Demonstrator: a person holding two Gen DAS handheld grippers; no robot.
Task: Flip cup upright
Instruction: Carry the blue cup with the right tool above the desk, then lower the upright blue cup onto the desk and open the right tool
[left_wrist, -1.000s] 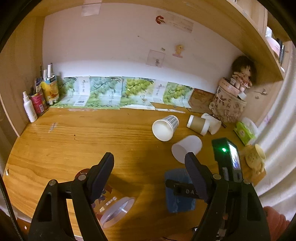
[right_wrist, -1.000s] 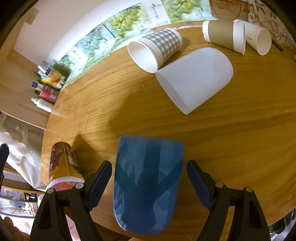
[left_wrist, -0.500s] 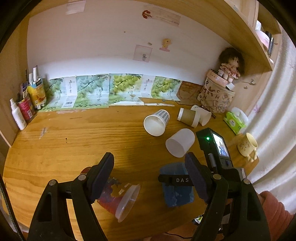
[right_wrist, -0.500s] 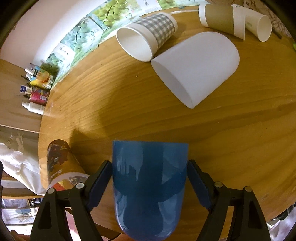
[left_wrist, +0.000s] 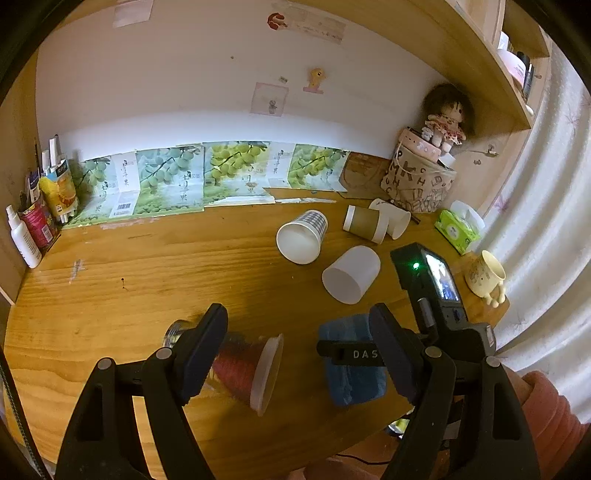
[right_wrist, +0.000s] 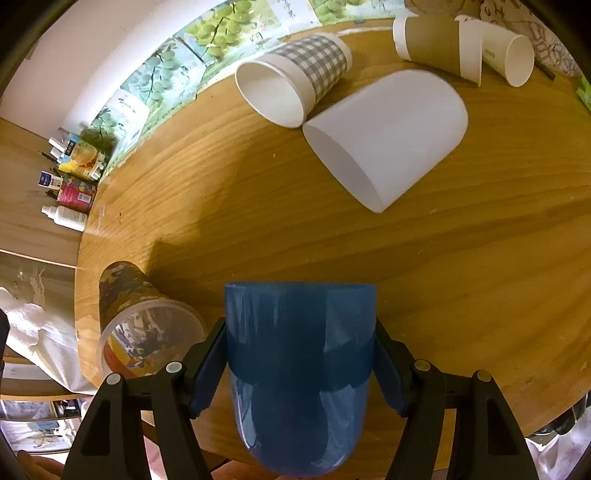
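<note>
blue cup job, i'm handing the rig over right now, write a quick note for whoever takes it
Right tongs: shut on the blue cup, which lies on its side at the near edge of the wooden table, mouth pointing away from the camera.
Left tongs: open, hovering over the printed clear cup, also on its side; not gripping it.
Other cups on their sides farther back: white cup, checked cup, brown-sleeved cup.
Done: blue cup gripped.
Left: tip the blue cup up onto its base and let go; no cup stands upright yet.
</note>
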